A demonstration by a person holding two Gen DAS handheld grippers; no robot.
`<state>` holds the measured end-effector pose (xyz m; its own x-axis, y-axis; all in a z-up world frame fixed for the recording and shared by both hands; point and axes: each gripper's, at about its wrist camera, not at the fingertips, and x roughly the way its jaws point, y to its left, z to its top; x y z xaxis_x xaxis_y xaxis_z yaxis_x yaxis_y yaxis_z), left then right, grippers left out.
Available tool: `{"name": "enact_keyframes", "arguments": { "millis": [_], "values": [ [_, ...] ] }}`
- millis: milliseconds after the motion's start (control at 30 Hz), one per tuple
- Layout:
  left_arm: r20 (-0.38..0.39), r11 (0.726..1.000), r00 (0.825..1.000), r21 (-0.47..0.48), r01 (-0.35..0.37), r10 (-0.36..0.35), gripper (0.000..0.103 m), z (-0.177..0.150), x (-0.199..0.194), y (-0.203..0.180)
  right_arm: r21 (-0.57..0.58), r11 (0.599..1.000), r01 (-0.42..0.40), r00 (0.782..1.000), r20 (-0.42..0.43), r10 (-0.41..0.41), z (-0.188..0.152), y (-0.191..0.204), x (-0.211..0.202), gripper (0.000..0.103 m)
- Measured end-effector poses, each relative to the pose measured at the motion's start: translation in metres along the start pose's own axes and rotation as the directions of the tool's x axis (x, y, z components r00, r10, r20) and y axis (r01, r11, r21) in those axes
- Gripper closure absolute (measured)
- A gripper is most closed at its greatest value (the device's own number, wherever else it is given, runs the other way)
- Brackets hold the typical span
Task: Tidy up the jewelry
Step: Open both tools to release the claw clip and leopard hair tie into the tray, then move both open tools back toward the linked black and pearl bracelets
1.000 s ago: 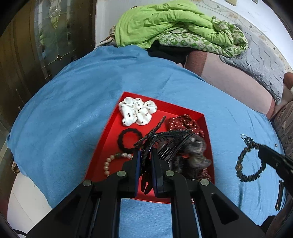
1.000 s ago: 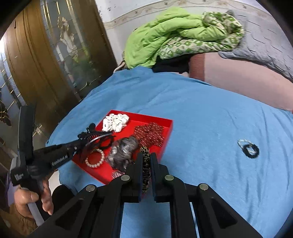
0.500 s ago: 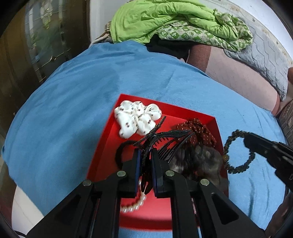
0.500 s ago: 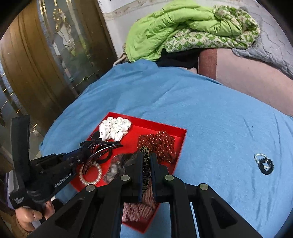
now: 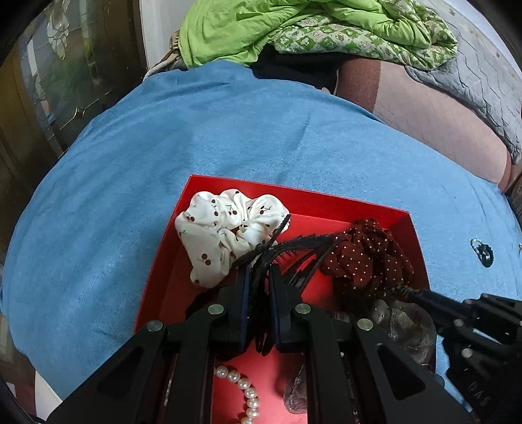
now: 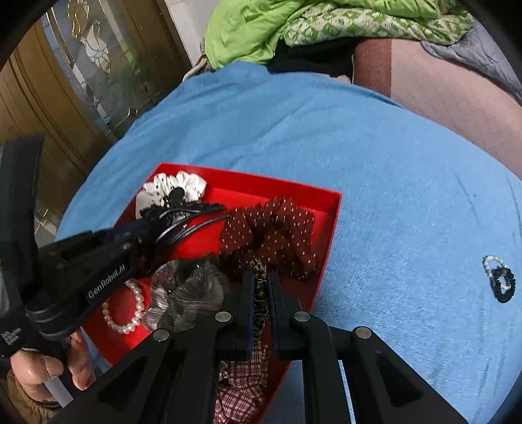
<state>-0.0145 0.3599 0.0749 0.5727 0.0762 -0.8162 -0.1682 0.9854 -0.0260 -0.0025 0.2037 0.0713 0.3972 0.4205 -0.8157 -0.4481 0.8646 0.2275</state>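
Surface: a blue cloth covers a bed; at the far end lie a green blanket and a grey quilted cover. A brown door with glass panels stands at the left.
Tray: a red tray lies on the blue cloth, near its close edge.
In the tray: a white scrunchie with cherry print in the far left corner, a dark red dotted scrunchie in the far right corner, a pearl bracelet at the near left, a grey sheer scrunchie near the middle, and a checked red-white piece of fabric at the near edge.
Left gripper: the left gripper is clamped on a black hair comb clip, which sticks out forward above the tray, over the two scrunchies.
Right gripper: the right gripper is closed on a leopard-pattern hair band, above the near right part of the tray.
Hand: a hand holds the handle of the left gripper, at the bottom left of the right wrist view.
On the cloth: a small black and clear bead bracelet lies well apart from the tray, to its right.
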Motion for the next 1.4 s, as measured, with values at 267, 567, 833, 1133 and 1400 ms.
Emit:
{"name": "enact_keyframes", "arguments": {
  "millis": [267, 567, 833, 1133, 1400],
  "values": [
    [0.004, 1.000, 1.000, -0.007, 0.030, -0.030, 0.085, -0.002, -0.007, -0.002, 0.000, 1.000, -0.001, 1.000, -0.002, 0.001, -0.001, -0.001, 0.003, 0.093],
    [0.060, 0.999, 0.998, -0.035, 0.035, -0.033, 0.059, -0.007, -0.045, -0.003, -0.023, 1.000, 0.014, 0.999, 0.048, -0.012, -0.003, 0.008, -0.018, 0.057],
    [0.093, 0.997, 0.995, -0.068, -0.022, 0.028, 0.050, -0.020, -0.080, -0.001, -0.023, 1.000, 0.019, 0.995, 0.093, -0.017, -0.015, 0.010, -0.048, 0.055],
    [0.122, 0.998, 0.991, -0.044, -0.050, 0.055, 0.044, -0.035, -0.110, -0.023, 0.065, 0.997, 0.040, 0.992, 0.120, -0.048, -0.048, -0.019, -0.084, 0.050],
    [0.150, 0.999, 0.988, 0.029, -0.039, 0.034, 0.041, -0.046, -0.132, -0.060, 0.135, 0.989, 0.065, 0.987, 0.134, -0.083, -0.082, -0.051, -0.111, 0.049]
  ]
}}
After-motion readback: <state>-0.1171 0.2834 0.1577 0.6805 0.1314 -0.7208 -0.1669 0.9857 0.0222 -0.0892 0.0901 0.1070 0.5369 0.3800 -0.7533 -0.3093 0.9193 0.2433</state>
